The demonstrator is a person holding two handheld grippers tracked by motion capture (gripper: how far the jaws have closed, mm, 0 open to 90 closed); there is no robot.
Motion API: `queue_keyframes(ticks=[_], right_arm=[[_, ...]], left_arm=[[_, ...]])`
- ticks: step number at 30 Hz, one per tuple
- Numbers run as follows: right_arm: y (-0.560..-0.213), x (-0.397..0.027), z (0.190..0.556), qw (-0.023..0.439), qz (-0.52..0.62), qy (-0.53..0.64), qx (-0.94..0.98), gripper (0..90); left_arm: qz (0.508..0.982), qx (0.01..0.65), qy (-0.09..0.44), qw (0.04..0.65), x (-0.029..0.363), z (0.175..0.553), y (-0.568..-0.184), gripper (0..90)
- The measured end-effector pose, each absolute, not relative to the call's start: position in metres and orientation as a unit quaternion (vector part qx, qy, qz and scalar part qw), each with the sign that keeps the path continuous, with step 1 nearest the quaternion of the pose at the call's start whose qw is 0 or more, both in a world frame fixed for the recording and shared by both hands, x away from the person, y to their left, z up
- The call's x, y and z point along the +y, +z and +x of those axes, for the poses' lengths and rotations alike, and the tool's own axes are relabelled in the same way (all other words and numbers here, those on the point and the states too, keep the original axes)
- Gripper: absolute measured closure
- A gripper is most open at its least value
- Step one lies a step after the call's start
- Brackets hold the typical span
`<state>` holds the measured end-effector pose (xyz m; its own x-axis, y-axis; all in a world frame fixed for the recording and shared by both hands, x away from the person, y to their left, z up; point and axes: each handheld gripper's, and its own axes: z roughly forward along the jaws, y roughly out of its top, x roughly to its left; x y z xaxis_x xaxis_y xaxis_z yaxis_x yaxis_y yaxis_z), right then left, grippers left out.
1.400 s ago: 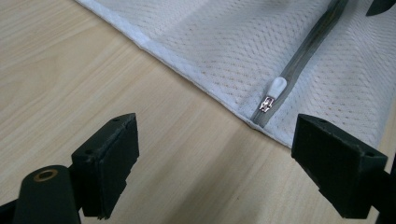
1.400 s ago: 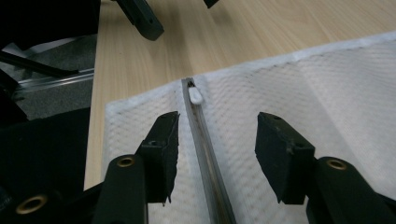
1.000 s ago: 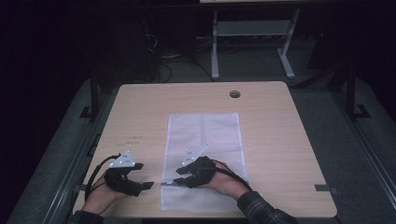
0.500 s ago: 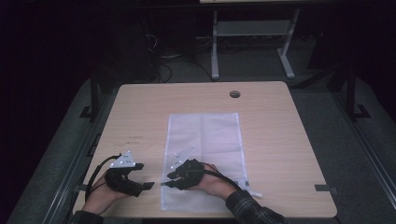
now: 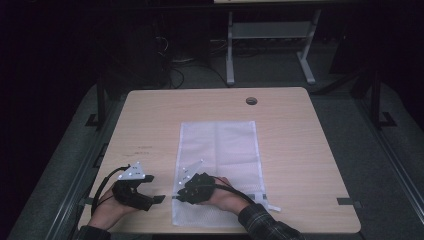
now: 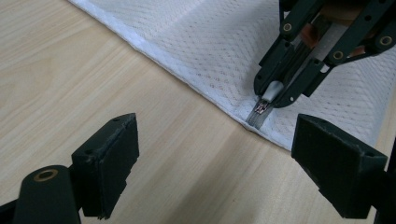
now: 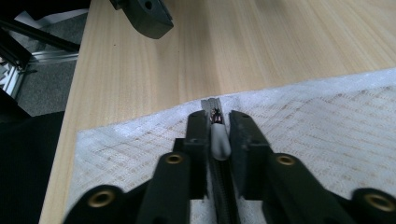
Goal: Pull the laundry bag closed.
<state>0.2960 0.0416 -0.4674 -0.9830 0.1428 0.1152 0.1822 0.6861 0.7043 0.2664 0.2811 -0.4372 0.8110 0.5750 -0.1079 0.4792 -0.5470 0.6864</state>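
A: The white mesh bag (image 5: 220,165) lay flat on the wooden table (image 5: 310,150), its short near edge at six o'clock by the person's side. On its nine o'clock long edge, close to the near corner, sat the zipper pull (image 6: 269,93): a small white tab with a metal end.

B: And the right gripper (image 7: 217,122)?

A: Its jaws had just been closing and stood nearly together, with the tab between them. Whether the pads pressed it yet was hard to say.

B: What could have gone wrong?

A: The tab looked small and smooth, so in my judgement a pull could have slipped it out. The bag looked light and thin, so it might have slid or bunched along with the pull, since nothing pinned it down.

B: The left gripper (image 6: 215,154)?

A: It was wide open, holding nothing, over bare wood at nine o'clock of the bag's corner, near but not touching.
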Motion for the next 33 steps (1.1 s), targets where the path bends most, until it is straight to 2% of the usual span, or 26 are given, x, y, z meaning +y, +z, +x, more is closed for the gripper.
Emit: queue_keyframes(ticks=[19, 21, 33], right_arm=[[-0.457, 0.035, 0.3, 0.052, -0.114, -0.39, -0.912, 83.6], [-0.455, 0.035, 0.3, 0.052, -0.117, -0.39, -0.912, 86.6], [-0.448, 0.029, 0.297, 0.03, -0.117, -0.397, -0.91, 86.5]], left_arm=[[0.877, 0.301, 0.06, 0.369, 0.28, 0.266, -0.438, 15.1], [0.878, 0.3, 0.059, 0.37, 0.279, 0.266, -0.437, 15.1], [0.871, 0.305, 0.03, 0.384, 0.265, 0.264, -0.431, 15.4]])
